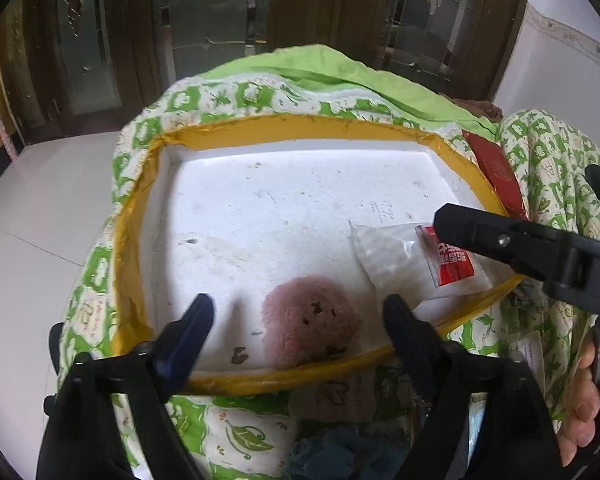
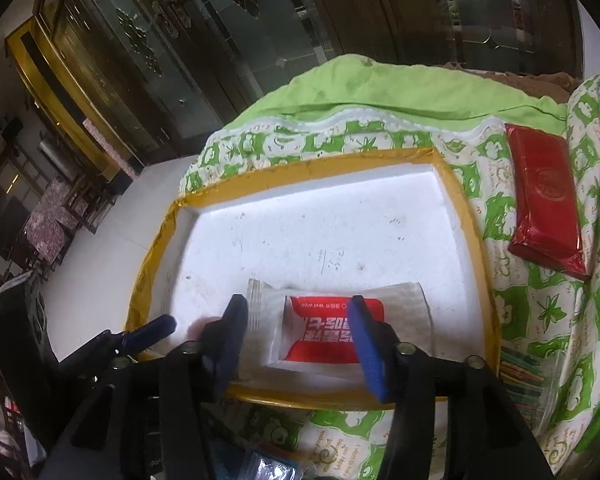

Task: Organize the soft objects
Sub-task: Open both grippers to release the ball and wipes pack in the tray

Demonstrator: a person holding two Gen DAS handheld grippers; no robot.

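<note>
A white foam tray with a yellow taped rim [image 1: 240, 132] [image 2: 300, 166] lies on a green-patterned quilt. A pink plush toy [image 1: 310, 322] lies in the tray near its front edge, between the fingers of my left gripper [image 1: 300, 320], which is open around it. A white wet-wipe packet with a red label [image 1: 412, 264] [image 2: 332, 330] lies in the tray's front right part. My right gripper [image 2: 300, 336] is open just above the packet and empty; it also shows in the left wrist view [image 1: 444, 220].
A red foil packet [image 2: 546, 196] [image 1: 500, 172] lies on the quilt [image 2: 540, 320] right of the tray. A bag of coloured sticks [image 2: 528, 376] lies at the front right. Dark wooden cabinets stand behind. White floor tiles [image 1: 40, 220] lie left.
</note>
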